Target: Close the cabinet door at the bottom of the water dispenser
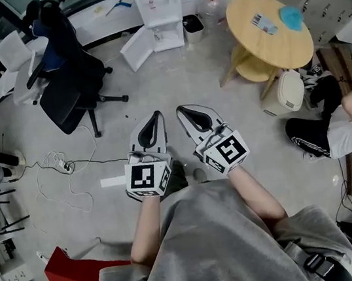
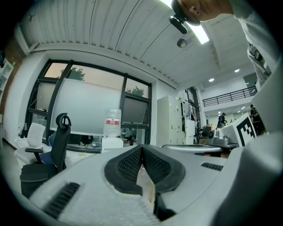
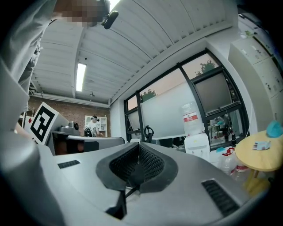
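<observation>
The left gripper and the right gripper both have their jaws pressed together, holding nothing and touching nothing. They hang side by side, well apart from the dispenser, whose bottom door stands open.
</observation>
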Available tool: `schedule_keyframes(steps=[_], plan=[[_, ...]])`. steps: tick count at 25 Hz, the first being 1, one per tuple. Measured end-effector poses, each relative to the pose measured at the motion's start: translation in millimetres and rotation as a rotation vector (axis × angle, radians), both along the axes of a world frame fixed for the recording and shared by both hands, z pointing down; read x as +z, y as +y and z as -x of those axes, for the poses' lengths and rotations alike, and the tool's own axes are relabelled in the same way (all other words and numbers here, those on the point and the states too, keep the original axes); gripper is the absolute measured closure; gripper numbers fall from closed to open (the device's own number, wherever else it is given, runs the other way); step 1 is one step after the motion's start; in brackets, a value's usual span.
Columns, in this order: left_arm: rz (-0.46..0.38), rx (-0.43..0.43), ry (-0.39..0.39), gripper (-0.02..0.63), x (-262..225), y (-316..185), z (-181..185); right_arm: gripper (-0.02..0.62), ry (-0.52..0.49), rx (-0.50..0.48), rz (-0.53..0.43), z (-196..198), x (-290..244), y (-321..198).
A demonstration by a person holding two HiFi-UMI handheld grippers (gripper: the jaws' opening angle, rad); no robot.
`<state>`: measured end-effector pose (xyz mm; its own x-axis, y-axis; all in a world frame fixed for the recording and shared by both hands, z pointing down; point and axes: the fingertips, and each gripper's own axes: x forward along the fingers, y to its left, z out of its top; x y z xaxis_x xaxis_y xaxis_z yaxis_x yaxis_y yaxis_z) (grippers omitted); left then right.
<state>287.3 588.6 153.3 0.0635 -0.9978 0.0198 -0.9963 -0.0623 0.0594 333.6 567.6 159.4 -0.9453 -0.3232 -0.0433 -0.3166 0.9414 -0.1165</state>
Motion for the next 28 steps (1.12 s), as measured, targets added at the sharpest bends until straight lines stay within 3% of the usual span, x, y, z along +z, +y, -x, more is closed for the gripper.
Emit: schedule_keyframes(steps=[17,28], plan=[[0.047,0.030,0.099,0.600,31.4,-75.5,144.6,0.584,0.079,0.056,0.063,136.5,29.8,-74.0],[0.077,0.084,0.141,0.600,37.3,-106.6,194.8,0.584,0.107,0.135,0.107,176.0,35.0,-106.3]])
